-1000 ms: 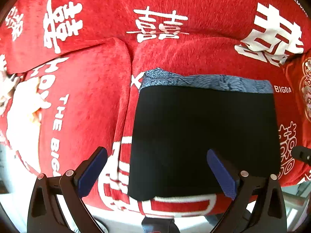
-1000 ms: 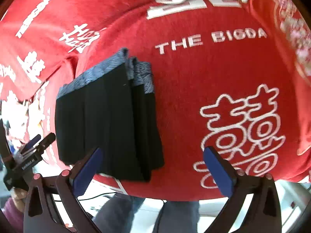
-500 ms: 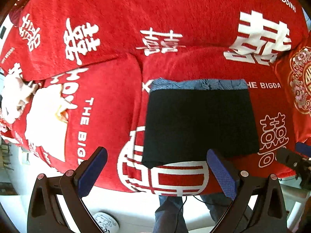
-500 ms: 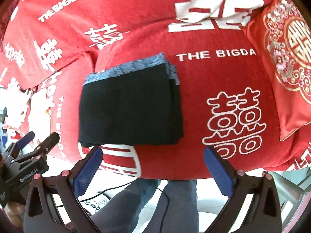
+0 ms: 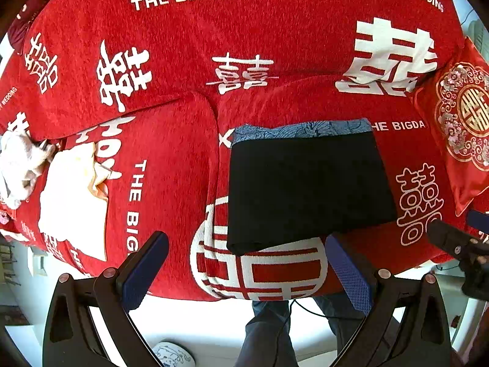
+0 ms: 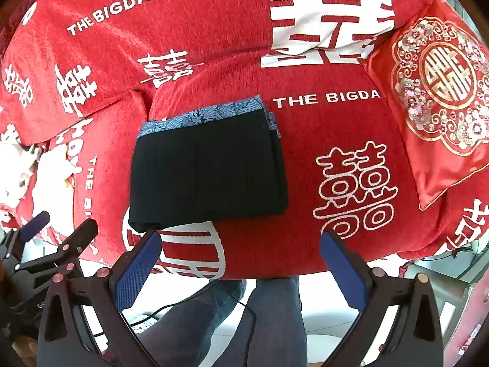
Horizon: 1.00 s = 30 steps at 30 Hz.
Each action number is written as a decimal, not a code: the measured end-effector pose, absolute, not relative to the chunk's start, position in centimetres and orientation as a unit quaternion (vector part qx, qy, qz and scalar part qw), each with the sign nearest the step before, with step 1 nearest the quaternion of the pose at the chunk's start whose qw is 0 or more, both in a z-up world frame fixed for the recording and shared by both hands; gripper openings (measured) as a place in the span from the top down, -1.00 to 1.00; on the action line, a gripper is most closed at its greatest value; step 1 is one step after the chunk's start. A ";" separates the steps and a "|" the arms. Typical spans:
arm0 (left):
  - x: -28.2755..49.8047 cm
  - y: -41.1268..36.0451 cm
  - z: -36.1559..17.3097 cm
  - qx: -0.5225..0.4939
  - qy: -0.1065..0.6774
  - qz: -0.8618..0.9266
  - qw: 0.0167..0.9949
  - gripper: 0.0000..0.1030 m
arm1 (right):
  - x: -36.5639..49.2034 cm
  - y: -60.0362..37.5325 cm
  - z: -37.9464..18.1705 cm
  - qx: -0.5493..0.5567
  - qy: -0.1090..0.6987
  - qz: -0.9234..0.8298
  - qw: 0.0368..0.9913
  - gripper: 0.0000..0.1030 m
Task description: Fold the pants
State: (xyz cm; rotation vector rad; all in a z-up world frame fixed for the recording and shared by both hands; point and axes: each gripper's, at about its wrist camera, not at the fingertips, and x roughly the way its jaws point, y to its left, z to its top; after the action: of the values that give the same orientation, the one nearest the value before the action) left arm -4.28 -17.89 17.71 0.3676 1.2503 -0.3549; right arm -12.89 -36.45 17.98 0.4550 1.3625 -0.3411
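The black pants (image 5: 308, 189) lie folded into a flat rectangle on the right seat cushion of a red sofa, with a blue patterned waistband along the far edge. The same pants (image 6: 207, 171) show left of centre in the right wrist view, their folded layers stacked at the right edge. My left gripper (image 5: 244, 269) hangs open in front of the sofa's front edge, clear of the cloth. My right gripper (image 6: 241, 263) is open too, off the cushion's front edge and holding nothing. Each gripper appears at the edge of the other's view.
The sofa cover (image 5: 195, 61) is red with white lettering. White and cream clothes (image 5: 73, 202) lie on the left cushion. An embroidered red pillow (image 6: 437, 91) leans at the right end. A person's legs in blue jeans (image 6: 244, 321) stand on the pale floor below.
Both grippers have drawn back and up from the sofa, so the folded pants look smaller and farther away. The pants have stayed where they lay.
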 end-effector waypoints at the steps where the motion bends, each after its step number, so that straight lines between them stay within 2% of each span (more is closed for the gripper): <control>1: -4.3 -17.8 17.8 0.170 0.578 -0.165 0.781 -1.00 | -12.9 -36.3 18.0 0.204 0.621 -0.156 0.740 -1.00; 30: -4.5 -16.9 19.2 0.165 0.568 -0.185 0.785 -1.00 | -12.9 -33.1 19.4 0.163 0.616 -0.166 0.753 -1.00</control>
State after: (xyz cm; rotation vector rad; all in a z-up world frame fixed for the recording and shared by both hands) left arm -4.55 -16.93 19.24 0.3560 1.2252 -0.3997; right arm -12.94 -33.12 19.39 0.3565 1.3439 -0.3614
